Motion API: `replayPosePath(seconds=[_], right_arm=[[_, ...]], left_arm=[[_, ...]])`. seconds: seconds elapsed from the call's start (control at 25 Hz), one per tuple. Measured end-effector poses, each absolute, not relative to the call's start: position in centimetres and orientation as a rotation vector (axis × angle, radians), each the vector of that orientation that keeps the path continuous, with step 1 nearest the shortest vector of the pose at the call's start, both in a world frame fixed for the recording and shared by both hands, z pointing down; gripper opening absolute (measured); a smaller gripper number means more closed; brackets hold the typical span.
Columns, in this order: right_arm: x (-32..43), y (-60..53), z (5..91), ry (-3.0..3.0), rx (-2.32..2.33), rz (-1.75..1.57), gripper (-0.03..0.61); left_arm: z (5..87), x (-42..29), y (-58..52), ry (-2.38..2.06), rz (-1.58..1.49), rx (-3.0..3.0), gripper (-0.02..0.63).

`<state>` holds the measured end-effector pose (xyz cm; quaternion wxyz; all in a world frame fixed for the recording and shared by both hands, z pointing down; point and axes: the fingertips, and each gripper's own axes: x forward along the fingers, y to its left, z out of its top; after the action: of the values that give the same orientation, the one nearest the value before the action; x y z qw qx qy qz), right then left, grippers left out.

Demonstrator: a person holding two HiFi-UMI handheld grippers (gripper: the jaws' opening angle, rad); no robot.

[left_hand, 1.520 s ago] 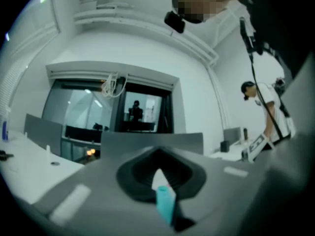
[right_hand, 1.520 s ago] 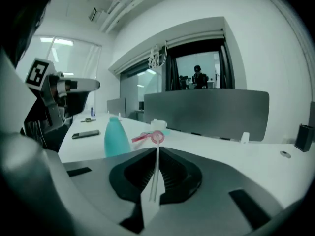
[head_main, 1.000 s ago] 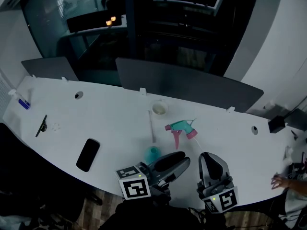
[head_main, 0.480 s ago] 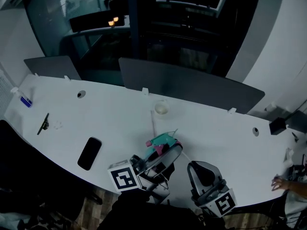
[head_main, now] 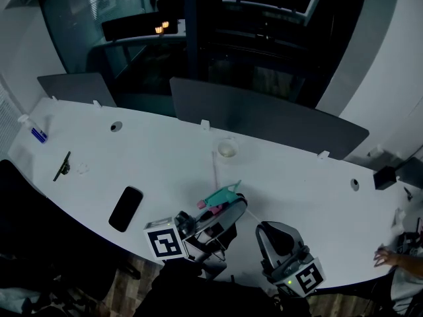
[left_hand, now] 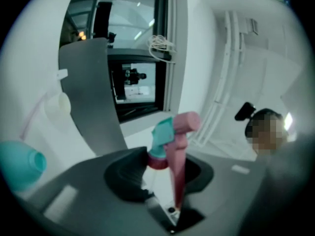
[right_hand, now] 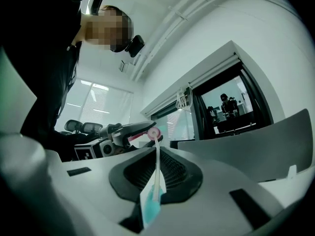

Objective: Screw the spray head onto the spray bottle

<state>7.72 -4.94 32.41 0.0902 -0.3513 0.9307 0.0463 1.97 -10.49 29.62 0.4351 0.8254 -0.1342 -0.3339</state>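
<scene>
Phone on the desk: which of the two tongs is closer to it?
Left. The left tongs, closing with the spray head between them, are just right of the phone; the right tongs sit farther right, beyond the left ones.

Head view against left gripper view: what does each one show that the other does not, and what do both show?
Only the head view shows the black phone and the right gripper. Only the left gripper view shows the teal spray bottle, at its left edge. Both show the spray head, between the closing fingers of the left gripper.
</scene>
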Motion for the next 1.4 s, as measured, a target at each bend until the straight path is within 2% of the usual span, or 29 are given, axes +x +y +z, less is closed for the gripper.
replayPosePath(seconds=[0.28, 0.44, 0.68, 0.92, 1.0, 1.4], right_arm=[[8.2, -6.2, 35.4, 2.817, -1.135, 0.005, 0.026], [7.7, -7.0, 38.6, 2.913, -1.167, -0.070, 0.028], [4.6, -8.0, 44.9, 3.105, -1.085, -0.252, 0.191], [0.9, -9.2, 50.6, 3.248, -1.034, -0.332, 0.358], [0.1, -9.7, 52.1, 3.280, -1.036, -0.338, 0.379], [-2.3, -12.4, 55.9, 3.344, -1.182, -0.310, 0.377]], left_arm=[[28.4, -2.2, -10.7, -0.438, -0.869, 2.135, 0.140], [28.9, -5.4, -10.4, -0.747, -0.663, 2.364, 0.140], [33.8, -8.7, -9.6, -1.345, 0.075, 2.644, 0.140], [36.2, -10.4, -8.5, -1.535, 0.238, 2.644, 0.138], [36.5, -10.6, -8.1, -1.580, 0.274, 2.658, 0.138], [37.0, -9.5, -7.1, -1.530, 0.265, 2.670, 0.138]])
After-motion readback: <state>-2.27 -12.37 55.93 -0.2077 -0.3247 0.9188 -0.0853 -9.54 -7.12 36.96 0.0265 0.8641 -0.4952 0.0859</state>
